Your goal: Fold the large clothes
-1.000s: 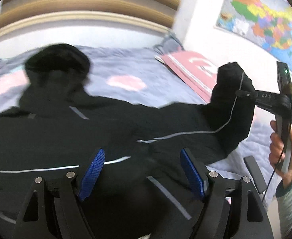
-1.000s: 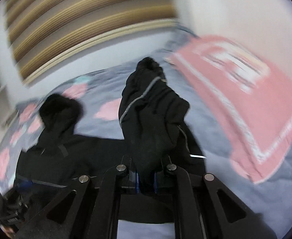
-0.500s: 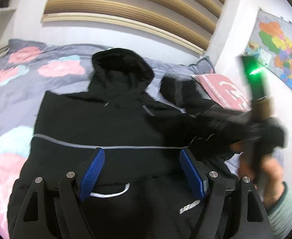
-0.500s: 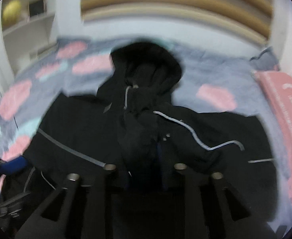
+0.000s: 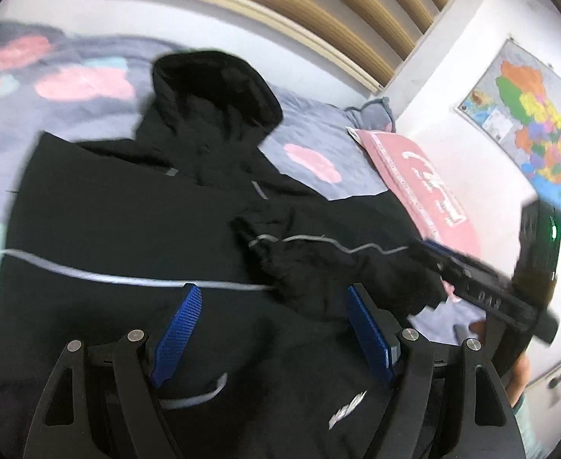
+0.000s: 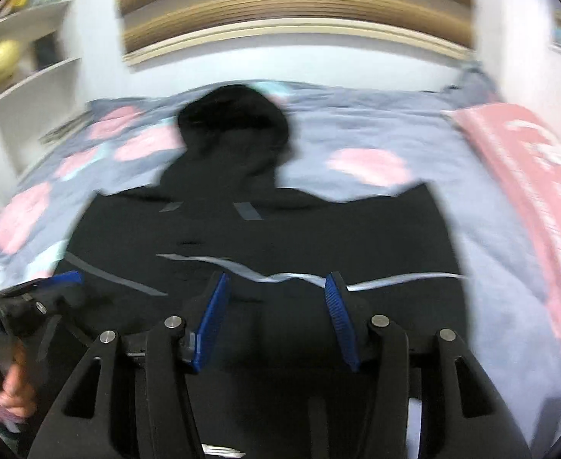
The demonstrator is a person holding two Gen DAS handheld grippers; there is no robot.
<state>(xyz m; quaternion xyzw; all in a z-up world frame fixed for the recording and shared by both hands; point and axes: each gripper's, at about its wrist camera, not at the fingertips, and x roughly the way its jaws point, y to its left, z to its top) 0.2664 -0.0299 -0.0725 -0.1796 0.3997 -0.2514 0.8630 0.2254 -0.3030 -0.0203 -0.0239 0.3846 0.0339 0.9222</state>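
A large black hooded jacket (image 5: 119, 229) with thin grey stripes lies flat on the bed, hood (image 5: 215, 88) toward the headboard. Its right sleeve (image 5: 330, 264) lies folded across the chest. My left gripper (image 5: 276, 329) is open and empty, low over the jacket's lower front. My right gripper (image 6: 276, 317) is open and empty over the jacket (image 6: 265, 229), just behind the folded sleeve's grey stripe (image 6: 280, 277). The right gripper also shows in the left wrist view (image 5: 433, 256), at the sleeve's outer end. The left gripper shows at the left edge of the right wrist view (image 6: 56, 281).
The bed has a grey-blue cover with pink blotches (image 5: 311, 160). A pink pillow (image 5: 422, 179) lies at the right near the wall with a map (image 5: 533, 122). White shelves (image 6: 24, 57) stand at the left. A slatted headboard (image 6: 292, 4) is behind.
My right gripper carried the sleeve leftward over the jacket's chest, laid it down and opened. It has drawn back a little. The left gripper stayed open over the lower front.
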